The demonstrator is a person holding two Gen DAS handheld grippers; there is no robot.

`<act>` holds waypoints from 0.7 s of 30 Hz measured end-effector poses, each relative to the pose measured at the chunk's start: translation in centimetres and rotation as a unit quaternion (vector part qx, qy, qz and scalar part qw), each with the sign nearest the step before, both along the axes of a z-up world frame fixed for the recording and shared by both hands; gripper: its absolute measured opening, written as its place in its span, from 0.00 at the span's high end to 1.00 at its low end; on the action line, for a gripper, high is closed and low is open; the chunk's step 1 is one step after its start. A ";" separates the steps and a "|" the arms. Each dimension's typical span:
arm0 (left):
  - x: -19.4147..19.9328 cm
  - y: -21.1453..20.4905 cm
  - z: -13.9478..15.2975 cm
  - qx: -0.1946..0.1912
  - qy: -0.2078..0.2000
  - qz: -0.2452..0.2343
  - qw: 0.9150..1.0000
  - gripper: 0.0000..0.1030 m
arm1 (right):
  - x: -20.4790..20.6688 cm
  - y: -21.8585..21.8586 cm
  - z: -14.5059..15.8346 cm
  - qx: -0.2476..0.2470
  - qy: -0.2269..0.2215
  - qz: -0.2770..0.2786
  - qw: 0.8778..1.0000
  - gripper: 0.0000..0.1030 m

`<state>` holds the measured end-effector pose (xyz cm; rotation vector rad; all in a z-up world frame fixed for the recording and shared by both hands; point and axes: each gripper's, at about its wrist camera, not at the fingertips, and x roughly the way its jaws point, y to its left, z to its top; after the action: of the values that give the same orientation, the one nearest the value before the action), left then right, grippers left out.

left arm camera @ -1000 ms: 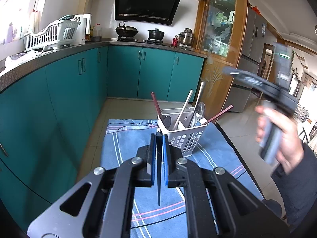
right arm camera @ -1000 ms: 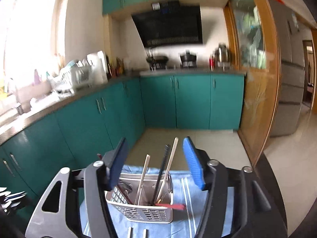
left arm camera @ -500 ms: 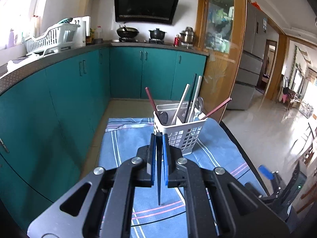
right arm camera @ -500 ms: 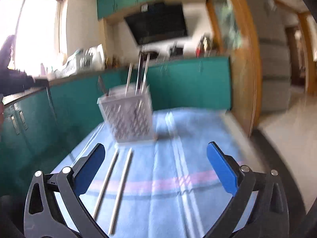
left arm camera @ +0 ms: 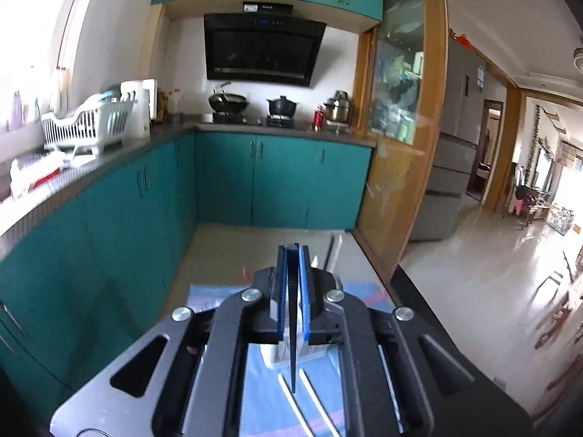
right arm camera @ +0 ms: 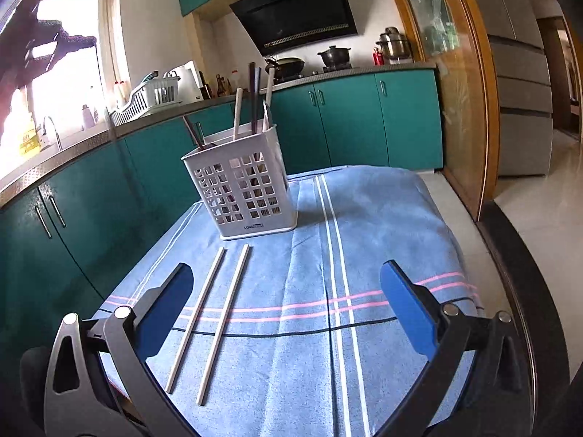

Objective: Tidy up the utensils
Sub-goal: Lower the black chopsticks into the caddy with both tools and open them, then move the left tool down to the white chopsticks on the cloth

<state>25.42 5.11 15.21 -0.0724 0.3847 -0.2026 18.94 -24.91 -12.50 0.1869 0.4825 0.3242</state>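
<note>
Right gripper [right arm camera: 288, 313] hangs low over the blue striped cloth [right arm camera: 382, 225] with its blue pads spread as wide as they go and nothing between them. Just ahead, toward its left finger, two pale chopsticks [right arm camera: 213, 313] lie side by side on the cloth, close together but apart. Their long axes run away from the gripper toward the white utensil basket [right arm camera: 242, 189], with the far tips ending just short of its base. The basket stands upright beyond them and already holds several chopsticks and what looks like a spoon.

The pair lies lengthwise along the gripper's line of sight, so the pads would close across the sticks; this gripper is plainly the nearer one.

Left gripper [left arm camera: 292, 291] is closed on a thin dark stick [left arm camera: 292, 346], probably a chopstick, that hangs down between its pads. Below it, the basket is mostly hidden behind the fingers.

A second ago the right gripper was half open, up above the basket, looking down into it; now it sits low at the near end of the cloth, fully spread. The left gripper has risen, so the basket that stood clear ahead of it now sits under its fingers, and its grip is unchanged.
</note>
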 end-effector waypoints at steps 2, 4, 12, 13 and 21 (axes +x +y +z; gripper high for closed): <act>2.0 -0.8 1.7 0.003 -0.005 0.001 1.000 0.94 | 0.0 -0.2 0.0 0.003 0.003 -0.001 1.000 0.03; 3.6 -1.4 2.5 0.005 -0.003 0.006 1.000 0.94 | 0.1 -0.3 -0.1 0.006 0.007 0.000 1.000 0.03; 11.1 -2.5 0.5 -0.004 0.026 0.028 0.999 0.94 | 0.5 -0.6 -0.4 0.008 0.014 0.001 1.000 0.03; 11.9 -2.3 -0.4 -0.006 0.029 0.034 0.999 0.94 | 0.6 -0.6 -0.5 0.008 0.015 0.000 1.000 0.03; 15.4 -0.9 -9.7 -0.015 0.102 0.046 0.994 0.78 | 1.2 -0.5 -0.8 0.007 0.023 0.002 1.000 0.03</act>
<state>40.78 4.23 5.49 -0.1401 0.5815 -0.1097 20.10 -25.41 -13.29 0.2071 0.5261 0.3268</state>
